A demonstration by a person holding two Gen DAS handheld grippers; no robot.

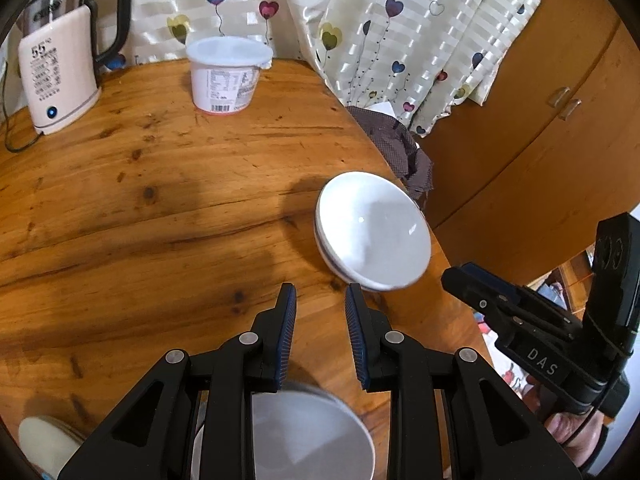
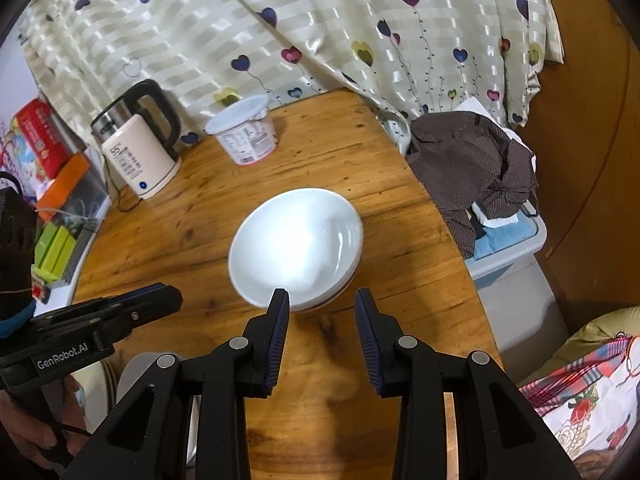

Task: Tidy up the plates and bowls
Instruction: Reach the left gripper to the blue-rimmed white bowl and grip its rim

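In my left wrist view the left gripper (image 1: 320,292) hangs over the wooden table (image 1: 140,208), its jaws parted with nothing between them. The stacked white bowls (image 1: 372,232) sit right of centre, near the table's edge, just beyond the fingertips. Another grey-white bowl (image 1: 312,432) lies under the fingers at the bottom of the frame. In my right wrist view the right gripper (image 2: 322,296) is released too, empty, its left fingertip overlapping the near rim of the stack. A kettle (image 1: 60,68) and a lidded tub (image 1: 226,76) stand at the upper left, well apart from the bowls.
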